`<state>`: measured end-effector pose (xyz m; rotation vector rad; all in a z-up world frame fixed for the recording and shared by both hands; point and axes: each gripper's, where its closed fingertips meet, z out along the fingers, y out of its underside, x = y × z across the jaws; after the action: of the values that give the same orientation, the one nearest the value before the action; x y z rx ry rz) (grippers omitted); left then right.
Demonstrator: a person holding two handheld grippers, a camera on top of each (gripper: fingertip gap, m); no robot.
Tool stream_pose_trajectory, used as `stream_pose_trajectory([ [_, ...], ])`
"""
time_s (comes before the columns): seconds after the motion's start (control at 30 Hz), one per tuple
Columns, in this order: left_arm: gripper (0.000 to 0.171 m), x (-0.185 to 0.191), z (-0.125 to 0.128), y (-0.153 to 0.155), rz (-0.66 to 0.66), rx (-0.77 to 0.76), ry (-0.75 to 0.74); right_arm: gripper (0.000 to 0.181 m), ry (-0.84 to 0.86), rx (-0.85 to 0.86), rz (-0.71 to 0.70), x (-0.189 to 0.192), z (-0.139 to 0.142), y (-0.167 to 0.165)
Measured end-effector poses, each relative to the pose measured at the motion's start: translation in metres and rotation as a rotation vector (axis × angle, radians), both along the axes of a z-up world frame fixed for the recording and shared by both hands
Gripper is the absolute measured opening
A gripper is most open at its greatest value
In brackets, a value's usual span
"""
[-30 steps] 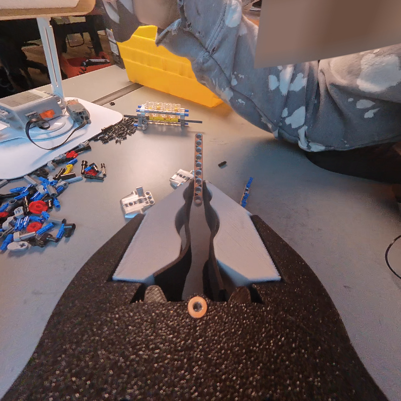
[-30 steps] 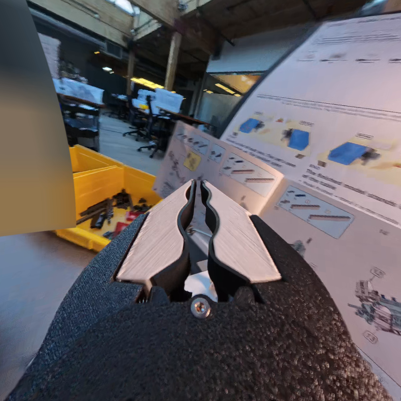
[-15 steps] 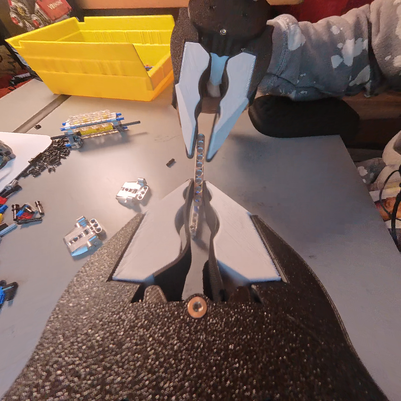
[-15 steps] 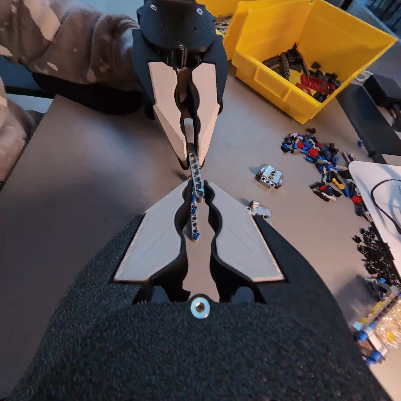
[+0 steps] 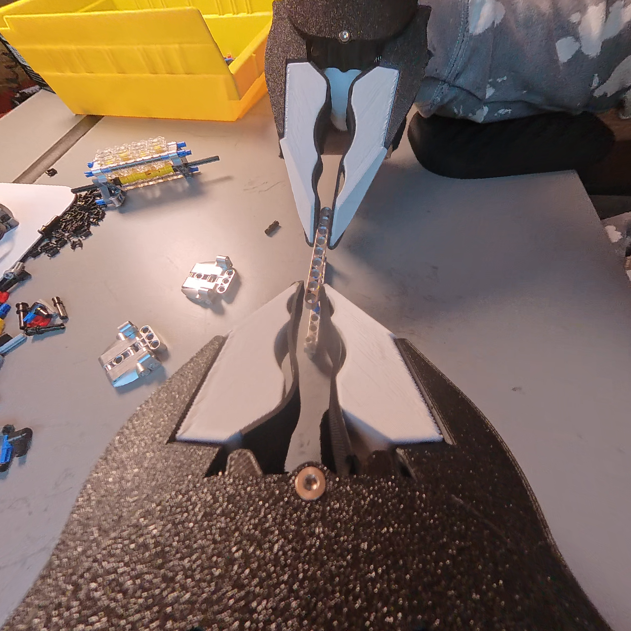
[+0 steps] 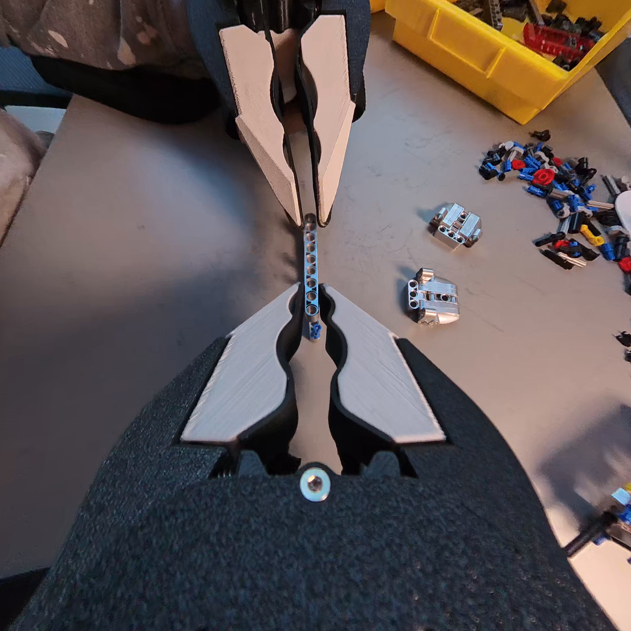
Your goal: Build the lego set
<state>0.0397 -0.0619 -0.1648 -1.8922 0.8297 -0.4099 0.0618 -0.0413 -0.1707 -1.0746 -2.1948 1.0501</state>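
The grey beam [image 5: 317, 259] was held above the surface [image 5: 444, 307], clamped in the left gripper's [image 5: 313, 295] jaws, with the right gripper's [image 6: 311, 288] jaws close round its other end, grip not told, so it could be dropped if let go early.

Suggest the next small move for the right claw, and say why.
Probably close the right claw on the grey holed beam. The left claw pinches one end of the beam, and the right claw's jaws straddle the other end with a slim gap on each side. It looks lined up but not yet gripping.
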Motion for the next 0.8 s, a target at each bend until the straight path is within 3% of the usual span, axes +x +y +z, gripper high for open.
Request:
stream_pose_trajectory([
  [0.2,0.006,0.0,-0.012,0.003,0.021,-0.029,0.049,0.007,-0.04,0.027,0.002,0.001,-0.01,0.004],
  [0.53,0.0,-0.003,-0.009,0.003,0.026,-0.018,0.055,0.007,-0.038,0.005,0.025,-0.001,-0.014,-0.003],
  [0.67,0.015,-0.003,-0.006,-0.004,-0.005,-0.039,0.032,0.006,-0.028,-0.004,0.028,-0.002,-0.014,-0.003],
  [0.8,0.015,-0.004,-0.007,-0.006,-0.015,-0.039,0.046,0.006,-0.007,-0.018,0.028,-0.003,-0.01,-0.004],
])
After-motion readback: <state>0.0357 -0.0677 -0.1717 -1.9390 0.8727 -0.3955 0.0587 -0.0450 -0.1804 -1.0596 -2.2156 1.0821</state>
